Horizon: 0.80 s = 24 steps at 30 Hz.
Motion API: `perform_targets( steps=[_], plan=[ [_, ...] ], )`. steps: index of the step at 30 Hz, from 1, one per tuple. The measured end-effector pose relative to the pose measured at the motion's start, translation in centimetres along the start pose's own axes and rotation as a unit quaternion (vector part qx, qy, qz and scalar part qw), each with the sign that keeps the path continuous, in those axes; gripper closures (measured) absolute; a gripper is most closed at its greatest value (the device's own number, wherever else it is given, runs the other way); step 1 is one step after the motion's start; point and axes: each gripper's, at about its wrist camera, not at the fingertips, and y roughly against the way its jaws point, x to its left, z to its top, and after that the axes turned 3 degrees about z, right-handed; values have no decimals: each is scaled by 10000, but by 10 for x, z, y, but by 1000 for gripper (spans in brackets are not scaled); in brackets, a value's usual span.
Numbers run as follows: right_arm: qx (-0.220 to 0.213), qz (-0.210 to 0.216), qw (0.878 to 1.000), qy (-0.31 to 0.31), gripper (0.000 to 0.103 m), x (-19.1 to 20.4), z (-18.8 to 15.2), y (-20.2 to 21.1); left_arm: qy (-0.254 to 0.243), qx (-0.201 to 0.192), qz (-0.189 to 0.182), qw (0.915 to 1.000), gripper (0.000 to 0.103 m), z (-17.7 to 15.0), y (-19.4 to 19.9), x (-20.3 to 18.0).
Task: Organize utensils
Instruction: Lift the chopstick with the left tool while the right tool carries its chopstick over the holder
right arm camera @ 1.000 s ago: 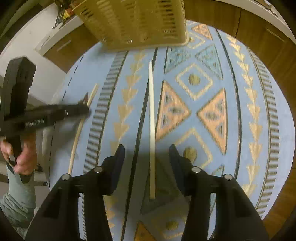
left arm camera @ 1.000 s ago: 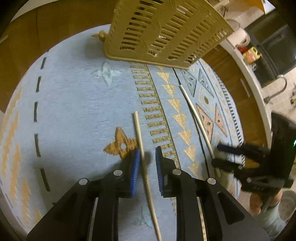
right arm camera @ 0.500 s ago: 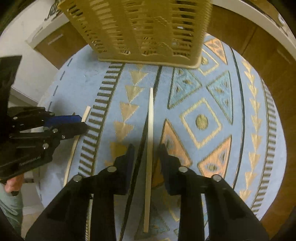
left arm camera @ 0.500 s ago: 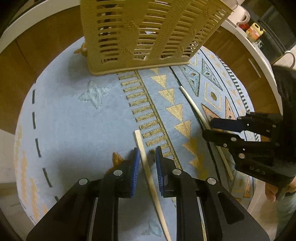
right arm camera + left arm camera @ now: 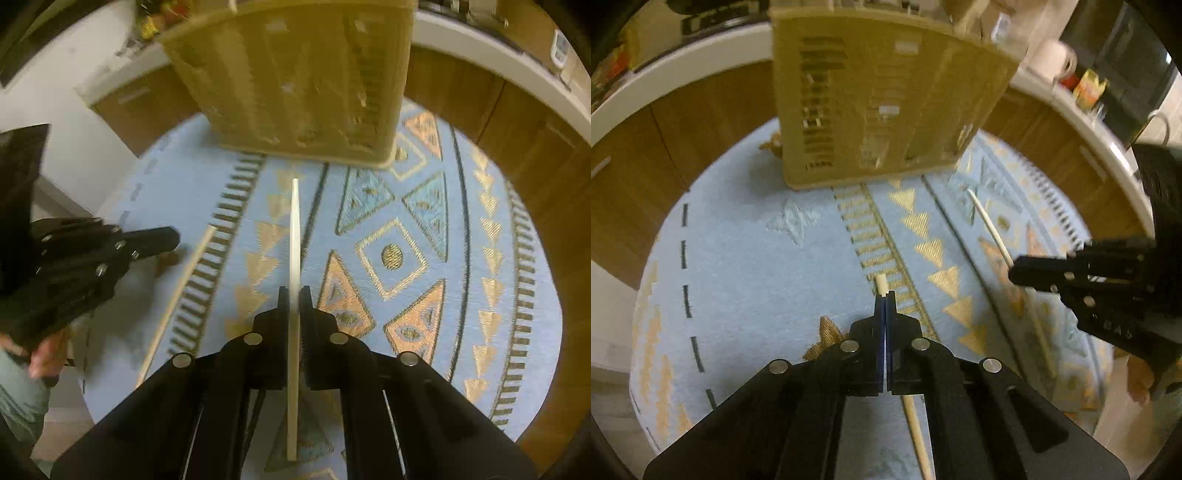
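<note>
A round pale-blue rug (image 5: pixel 436 236) with gold triangles and dark dashes covers the wooden floor (image 5: pixel 639 177). Behind runs a white countertop (image 5: pixel 1067 107) over brown cabinet fronts (image 5: pixel 454 92).

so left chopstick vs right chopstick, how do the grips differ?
1. The left chopstick is pinched near its far end, only a short tip past the left gripper; the right chopstick is pinched nearer mid-length by the right gripper, a long stretch sticking out ahead.
2. The left chopstick looks tan, the right one paler.

Shared: both are thin sticks clamped in shut jaws, pointing toward the slatted basket.
</note>
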Motion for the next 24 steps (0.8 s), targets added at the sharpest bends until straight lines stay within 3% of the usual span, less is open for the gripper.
perform_targets(
  steps=[4,6,9,12,16,20,23,24],
  plan=[
    [-448,45,9989,149,99,8,-13,27,96,-352,-148,9992,103,-2,22,4],
    [-504,16,9986,152,99,9,-17,31,97,-339,-179,9992,103,-3,23,5],
    [-485,89,9988,51,99,7,-21,31,123,135,-459,9988,103,-3,10,9],
    [-458,116,9989,-47,98,5,-20,26,95,507,-464,9976,93,-11,-7,1],
    [-380,209,9990,-124,98,2,-19,16,-54,845,-307,9959,91,-10,-29,-9],
    [-284,229,9992,-161,98,1,-16,9,-297,997,162,9944,89,-6,-38,-21],
    [-269,209,9993,-169,99,0,-14,6,-747,1090,619,9893,89,-5,-42,-40],
    [-271,210,9993,-174,99,0,-14,6,-875,1070,762,9875,96,-6,-43,-44]
  ],
)
